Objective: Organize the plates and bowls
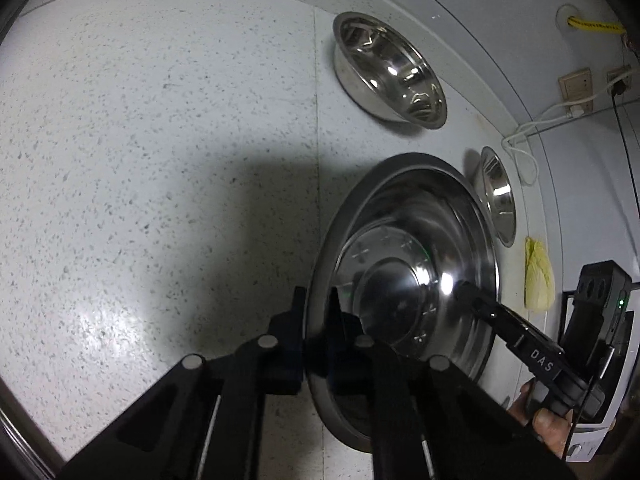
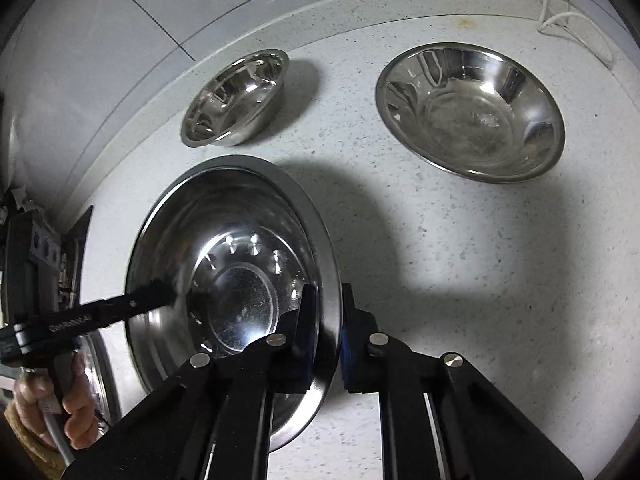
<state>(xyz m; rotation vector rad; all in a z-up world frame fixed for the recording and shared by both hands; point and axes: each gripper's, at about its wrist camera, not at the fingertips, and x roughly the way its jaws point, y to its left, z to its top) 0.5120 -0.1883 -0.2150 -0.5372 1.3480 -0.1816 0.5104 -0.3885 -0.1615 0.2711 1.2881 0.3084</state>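
Observation:
A large steel bowl sits on the speckled white counter. My left gripper is shut on its near rim, one finger inside and one outside. My right gripper straddles the opposite rim of the same bowl; whether its pads press the rim I cannot tell. In the left wrist view the right gripper reaches into the bowl from the right. Each gripper shows in the other's view. A medium steel bowl and a small steel bowl stand empty by the wall.
A white cable hangs from wall sockets down to the counter's back edge. A yellow cloth lies by the wall. A black and white appliance stands beside the large bowl. A tiled wall runs behind the counter.

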